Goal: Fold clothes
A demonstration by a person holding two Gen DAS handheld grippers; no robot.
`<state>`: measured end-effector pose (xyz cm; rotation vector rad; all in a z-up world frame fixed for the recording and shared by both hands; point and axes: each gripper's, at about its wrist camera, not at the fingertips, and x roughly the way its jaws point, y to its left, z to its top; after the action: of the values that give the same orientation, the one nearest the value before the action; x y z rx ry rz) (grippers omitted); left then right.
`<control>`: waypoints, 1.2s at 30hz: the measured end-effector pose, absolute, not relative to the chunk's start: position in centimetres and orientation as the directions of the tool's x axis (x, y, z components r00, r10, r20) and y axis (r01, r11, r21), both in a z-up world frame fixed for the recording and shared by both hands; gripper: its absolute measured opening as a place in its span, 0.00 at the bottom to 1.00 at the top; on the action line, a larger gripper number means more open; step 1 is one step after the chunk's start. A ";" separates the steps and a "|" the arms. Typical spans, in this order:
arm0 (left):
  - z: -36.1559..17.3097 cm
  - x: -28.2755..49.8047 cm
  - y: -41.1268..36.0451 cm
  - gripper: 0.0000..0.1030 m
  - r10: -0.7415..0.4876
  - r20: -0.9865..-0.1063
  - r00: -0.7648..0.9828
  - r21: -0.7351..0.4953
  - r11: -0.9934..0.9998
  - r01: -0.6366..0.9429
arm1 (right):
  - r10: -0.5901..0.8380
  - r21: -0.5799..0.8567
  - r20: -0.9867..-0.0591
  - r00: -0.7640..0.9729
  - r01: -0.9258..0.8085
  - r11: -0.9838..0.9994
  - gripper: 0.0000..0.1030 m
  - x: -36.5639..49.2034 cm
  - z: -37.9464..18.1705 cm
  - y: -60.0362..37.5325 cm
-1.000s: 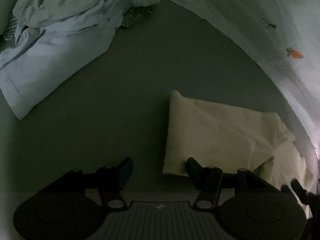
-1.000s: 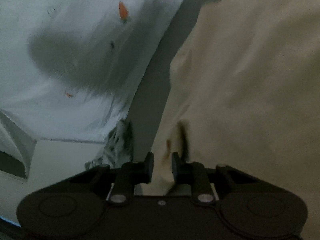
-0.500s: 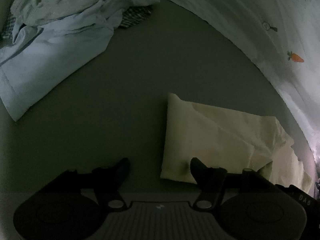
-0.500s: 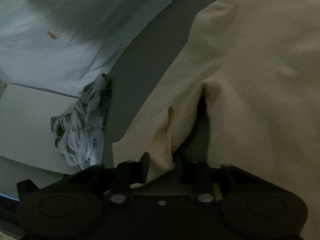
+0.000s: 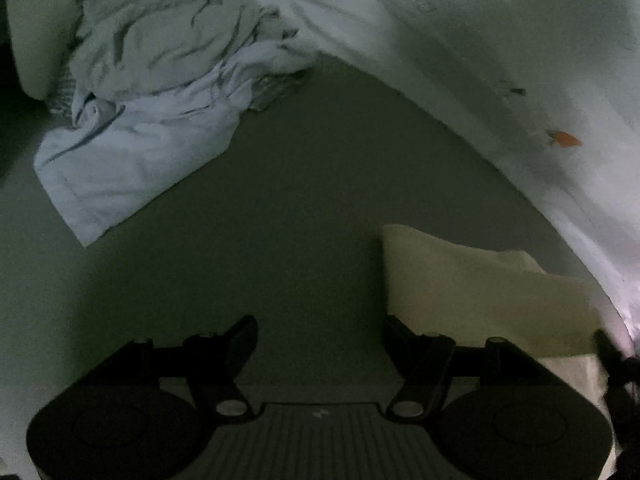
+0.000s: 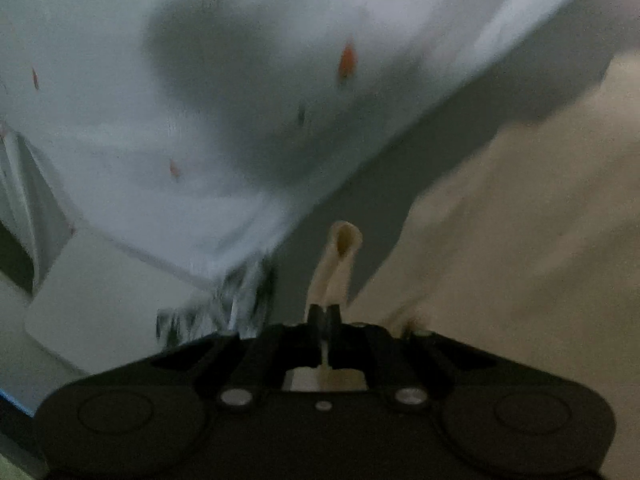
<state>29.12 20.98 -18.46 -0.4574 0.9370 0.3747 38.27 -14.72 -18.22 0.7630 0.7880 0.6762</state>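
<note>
A cream garment (image 5: 472, 280) lies folded on the grey surface at the lower right of the left wrist view. My left gripper (image 5: 320, 330) is open and empty, its right finger (image 5: 404, 334) at the garment's near left corner. In the right wrist view the same cream garment (image 6: 520, 248) fills the right side. My right gripper (image 6: 324, 314) is shut on a pinched fold of the cream garment (image 6: 340, 256), which sticks up between the jaws.
A heap of pale blue and grey clothes (image 5: 152, 92) lies at the far left. A white sheet with small orange carrot prints (image 5: 520, 80) runs along the back and right; it also shows in the right wrist view (image 6: 200, 100). A patterned cloth (image 6: 224, 308) lies beyond the surface edge.
My right gripper has closed fully on a fold of the cream garment and lifted it. The left gripper has shifted slightly; the garment now looks folded more compactly.
</note>
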 end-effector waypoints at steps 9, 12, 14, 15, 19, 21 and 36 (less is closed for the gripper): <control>-19.4 25.3 5.2 0.67 0.020 -0.866 0.500 -0.166 0.931 -0.324 | 0.471 0.647 -0.446 0.761 -0.090 0.757 0.02 35.8 -15.9 -34.0; -20.9 24.6 0.4 0.67 -0.005 -0.880 0.475 -0.153 0.950 -0.273 | 0.462 0.651 -0.507 0.727 -0.028 0.758 0.02 34.9 -18.5 -37.0; -22.1 24.4 -2.0 0.67 -0.003 -0.894 0.449 -0.140 0.952 -0.272 | 0.479 0.672 -0.531 0.699 0.003 0.741 0.02 34.3 -20.4 -38.5; -22.8 24.3 -2.9 0.67 0.001 -0.904 0.428 -0.135 0.948 -0.288 | 0.495 0.689 -0.536 0.684 0.015 0.725 0.02 34.2 -21.2 -39.2; -25.2 23.7 -4.6 0.71 0.051 -0.924 0.378 -0.105 0.919 -0.381 | 0.523 0.667 -0.603 0.603 0.020 0.745 0.03 35.3 -23.5 -40.5; -25.3 23.7 -5.2 0.78 0.071 -0.921 0.383 -0.099 0.909 -0.405 | 0.535 0.661 -0.621 0.573 0.014 0.751 0.07 36.0 -24.2 -40.9; -27.1 26.8 -8.6 1.00 0.249 -0.932 0.263 0.099 0.874 -0.476 | 0.610 0.639 -0.684 0.400 -0.075 0.765 0.06 40.6 -26.0 -40.3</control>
<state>26.81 -8.60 -27.14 -0.2178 1.2103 0.4949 40.60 -40.26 -25.95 0.5715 1.0827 0.4647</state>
